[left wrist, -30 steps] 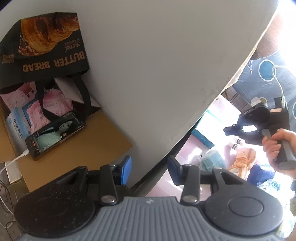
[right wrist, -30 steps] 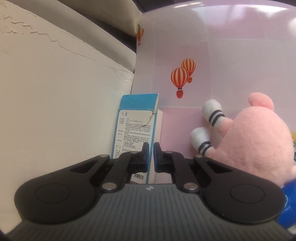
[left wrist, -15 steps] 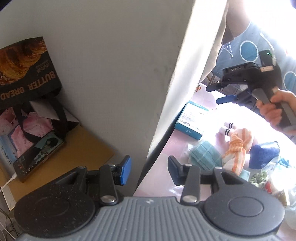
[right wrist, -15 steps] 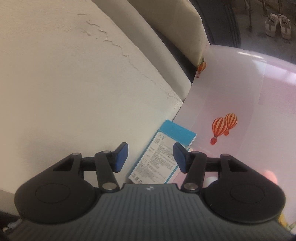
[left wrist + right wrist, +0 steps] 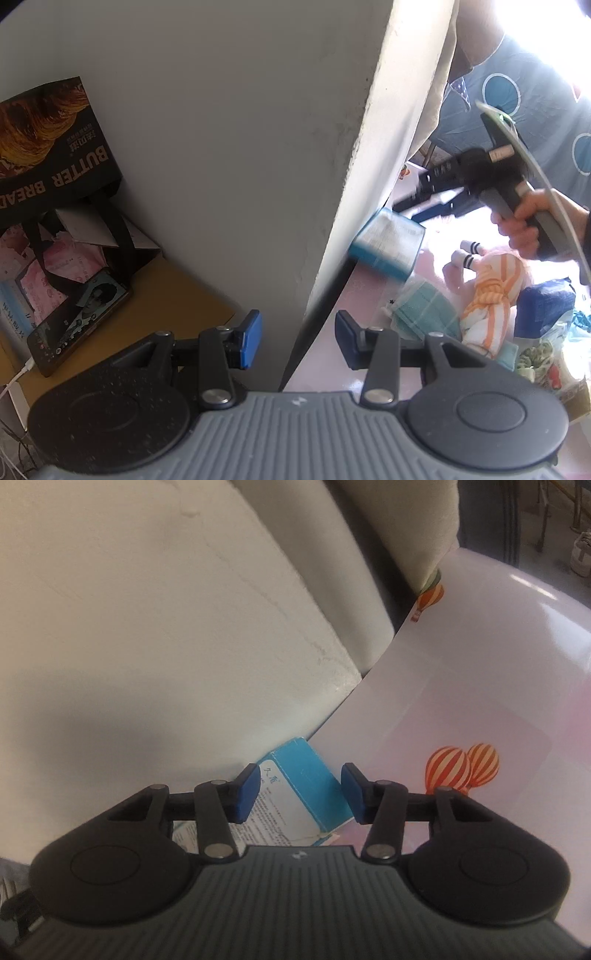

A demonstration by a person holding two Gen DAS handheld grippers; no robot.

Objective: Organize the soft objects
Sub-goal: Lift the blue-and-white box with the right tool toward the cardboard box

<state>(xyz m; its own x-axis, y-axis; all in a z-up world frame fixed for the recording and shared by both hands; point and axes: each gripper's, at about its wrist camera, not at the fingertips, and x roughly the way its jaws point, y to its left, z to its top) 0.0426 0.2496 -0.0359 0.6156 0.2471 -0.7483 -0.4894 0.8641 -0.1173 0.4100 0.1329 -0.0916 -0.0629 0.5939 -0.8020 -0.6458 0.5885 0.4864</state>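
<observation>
In the right wrist view a blue and white box [image 5: 306, 786] lies on the pink table [image 5: 480, 686] against the white wall. My right gripper [image 5: 300, 794] hangs over it, jaws closing, with the box between the blue pads; I see no firm press. The left wrist view shows that gripper [image 5: 413, 206] in a hand [image 5: 524, 225] above the box [image 5: 388, 240]. Beside it lie a pink plush [image 5: 454, 273], an orange-striped cloth [image 5: 491, 291], a teal cloth [image 5: 421, 306] and a dark blue item [image 5: 543, 306]. My left gripper [image 5: 297, 339] is open and empty, straddling the wall corner.
A white wall corner [image 5: 332, 184] splits the left wrist view. Left of it stand a black "BUTTER BREAD" bag [image 5: 55, 147] and a phone [image 5: 77, 325] on a brown surface. Balloon prints [image 5: 461, 768] mark the table. A cushion [image 5: 388, 535] rests behind it.
My right gripper went from shut to open, rolled, and moved over the blue box; the plush left its view. The left view swung right, showing more of the table.
</observation>
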